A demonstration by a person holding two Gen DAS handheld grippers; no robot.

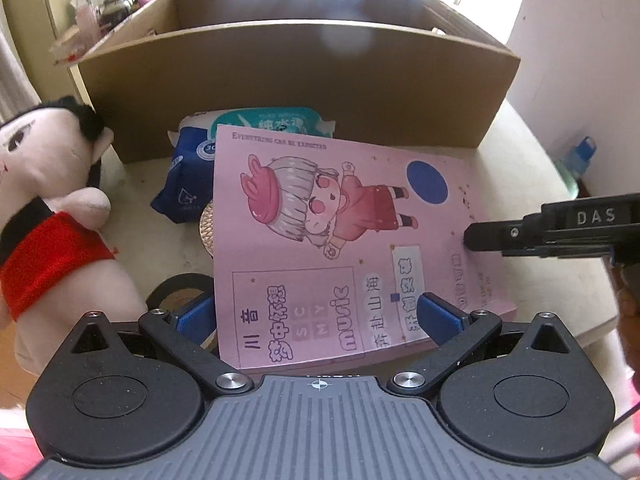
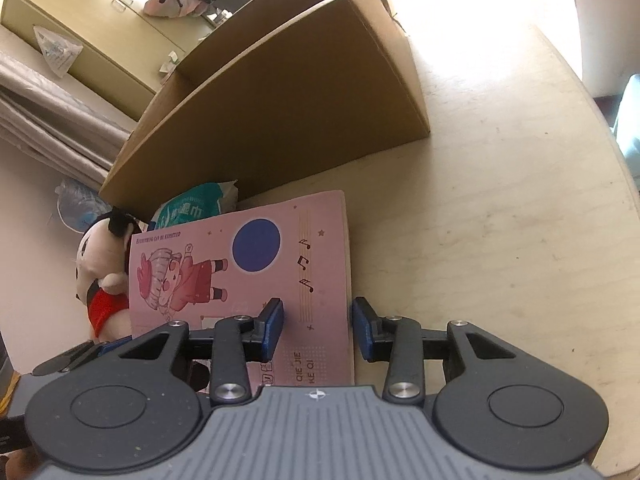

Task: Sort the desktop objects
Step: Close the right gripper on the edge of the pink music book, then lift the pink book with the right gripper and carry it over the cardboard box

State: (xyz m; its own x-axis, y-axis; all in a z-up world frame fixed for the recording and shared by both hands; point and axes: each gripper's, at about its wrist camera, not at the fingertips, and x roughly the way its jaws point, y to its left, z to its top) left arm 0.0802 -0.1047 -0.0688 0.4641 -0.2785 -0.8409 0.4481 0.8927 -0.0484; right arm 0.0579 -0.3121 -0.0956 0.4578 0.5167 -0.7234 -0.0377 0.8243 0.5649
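Before cardboard box (image 1: 296, 76): pink book (image 1: 320, 248) flat on table. Right gripper (image 2: 318, 328) straddles spine edge, fingers apart, not yet clamped. Left gripper (image 1: 320, 316) spread wide over near edge, steadying for lift.

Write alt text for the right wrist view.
The right hand-held gripper straddles the near right edge of a pink notebook lying on a pale table; whether its pads touch is unclear. Behind stand a cardboard box, a wipes pack and a plush doll.
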